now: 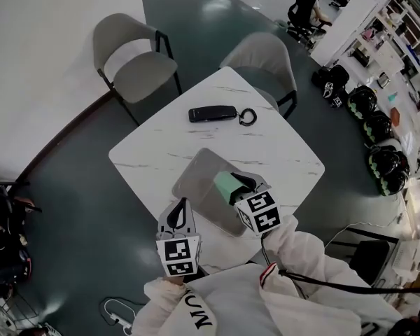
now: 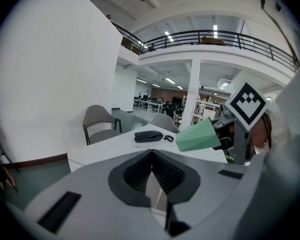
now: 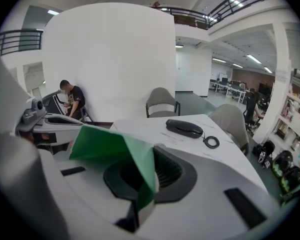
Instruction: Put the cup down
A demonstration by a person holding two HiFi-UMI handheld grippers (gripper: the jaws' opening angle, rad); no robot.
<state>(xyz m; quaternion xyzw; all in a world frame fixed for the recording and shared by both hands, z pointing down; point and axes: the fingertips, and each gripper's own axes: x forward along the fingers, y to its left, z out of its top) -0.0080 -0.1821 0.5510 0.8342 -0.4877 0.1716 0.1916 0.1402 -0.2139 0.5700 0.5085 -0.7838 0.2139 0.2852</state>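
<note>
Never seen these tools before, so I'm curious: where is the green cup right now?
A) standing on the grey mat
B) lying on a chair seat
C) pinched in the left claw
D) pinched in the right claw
D: the right gripper view shows the green cup with its wall pinched in the right claw, and the left gripper view shows it held in the air over the table.

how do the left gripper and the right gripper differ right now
The left gripper has its jaws shut on nothing; the right gripper pinches the wall of a green paper cup, tipped sideways. The left gripper points straight ahead; the right gripper angles inward toward it. Both are shut, over the near side of the white marbled table.
</note>
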